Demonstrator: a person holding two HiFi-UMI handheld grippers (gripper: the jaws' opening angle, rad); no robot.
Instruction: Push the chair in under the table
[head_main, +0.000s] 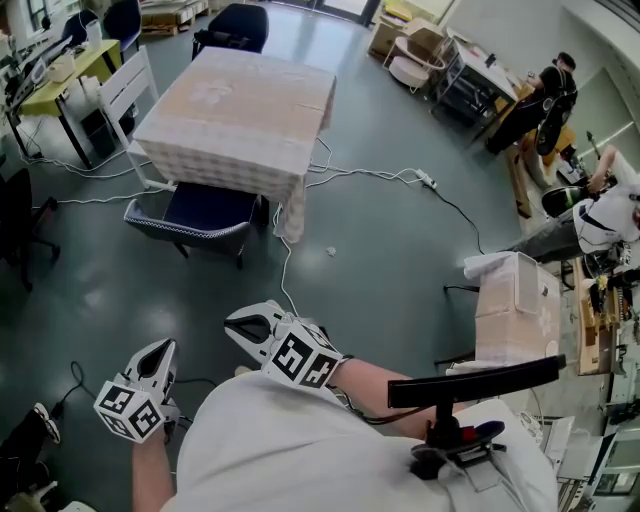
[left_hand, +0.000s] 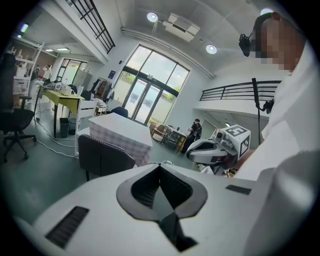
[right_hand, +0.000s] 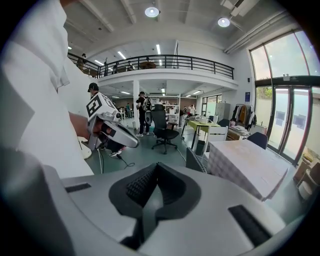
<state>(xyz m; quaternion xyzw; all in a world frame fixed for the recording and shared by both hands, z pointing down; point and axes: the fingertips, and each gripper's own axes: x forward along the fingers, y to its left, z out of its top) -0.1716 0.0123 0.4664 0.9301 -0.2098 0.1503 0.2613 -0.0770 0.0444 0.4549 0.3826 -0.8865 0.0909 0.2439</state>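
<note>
Both grippers closed and empty, the chair well ahead of them

The left gripper (left_hand: 160, 171) and the right gripper (right_hand: 156, 169) each have their jaws pressed together with nothing between them (the only print on them is the black-and-white square markers on their cubes). The head view shows both grippers held low, close in front of the person, pointing toward the chair (head_main: 195, 212). It stands well apart from them across the floor (head_main: 380, 270), its back toward the person and its dark seat partly under the near edge of the cloth-covered tabletop (head_main: 240, 100). Only that view shows the white cable (head_main: 372, 175) lying beside the table. Each gripper view shows the other gripper beside it, and the right gripper view alone shows a black office chair (right_hand: 163, 131).
</note>
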